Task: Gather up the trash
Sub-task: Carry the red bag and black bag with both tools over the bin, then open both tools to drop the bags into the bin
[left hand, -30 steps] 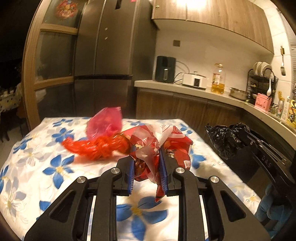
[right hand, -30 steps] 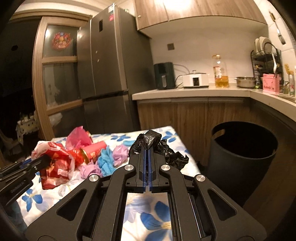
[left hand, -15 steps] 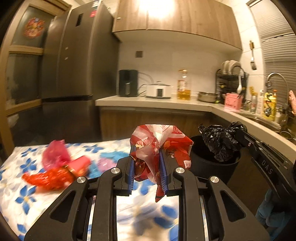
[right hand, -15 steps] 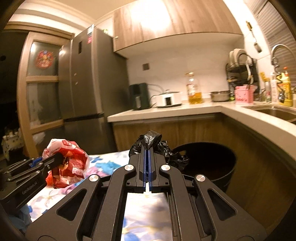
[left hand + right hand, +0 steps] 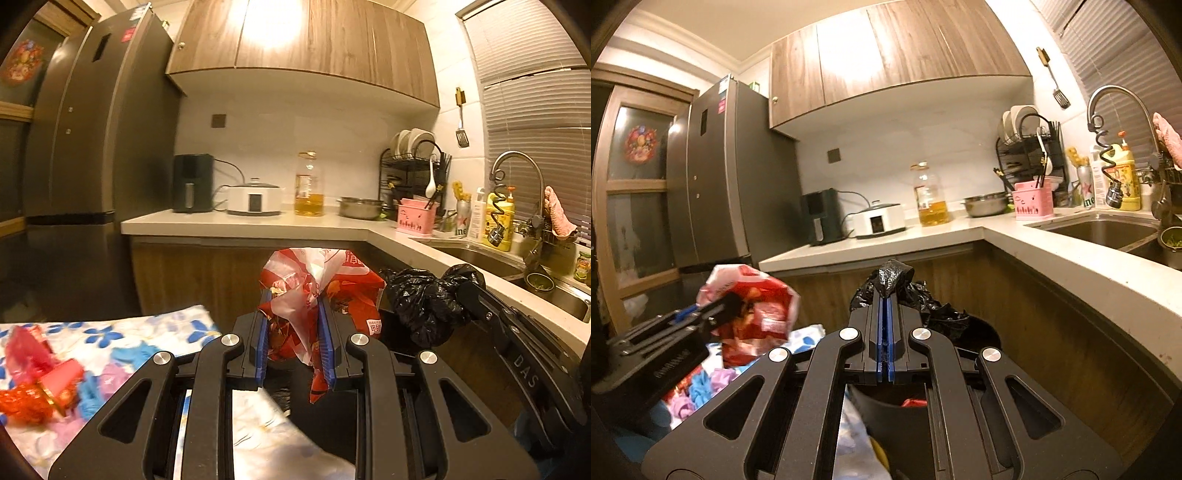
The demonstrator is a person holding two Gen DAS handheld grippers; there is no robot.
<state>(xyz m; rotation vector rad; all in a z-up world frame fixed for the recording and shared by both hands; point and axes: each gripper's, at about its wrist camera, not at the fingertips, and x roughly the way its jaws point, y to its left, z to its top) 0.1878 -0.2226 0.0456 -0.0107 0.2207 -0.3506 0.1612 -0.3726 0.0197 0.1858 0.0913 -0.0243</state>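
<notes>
Warm kitchen light falls on wooden cabinets, a grey fridge at far left and a sink at right, with a flower-print worktop point(image 5: 177, 321) in the near left.

We hold both loads clear of it. Our left gripper point(image 5: 293, 332) has its fingers point(image 5: 261, 332) clamped on a crumpled red and white snack bag point(image 5: 321, 284), which bulges above and hangs below the blue pads. Our right gripper point(image 5: 885, 332) has its fingers pressed together on a knot of a black plastic bag point(image 5: 892, 280), the rest of it drooping off to the far side.

Just beyond and below both grippers sits a dark round bin point(image 5: 982, 332), with something red already lying inside. More trash point(image 5: 48, 384), red, pink and blue scraps, lies on the worktop at near left.

We judge that this is the carry step, with both pieces close to the bin's mouth. The next move calls for bringing each load squarely over the opening before letting the fingers part, since the light bags may cling to the pads or drift onto the rim.
</notes>
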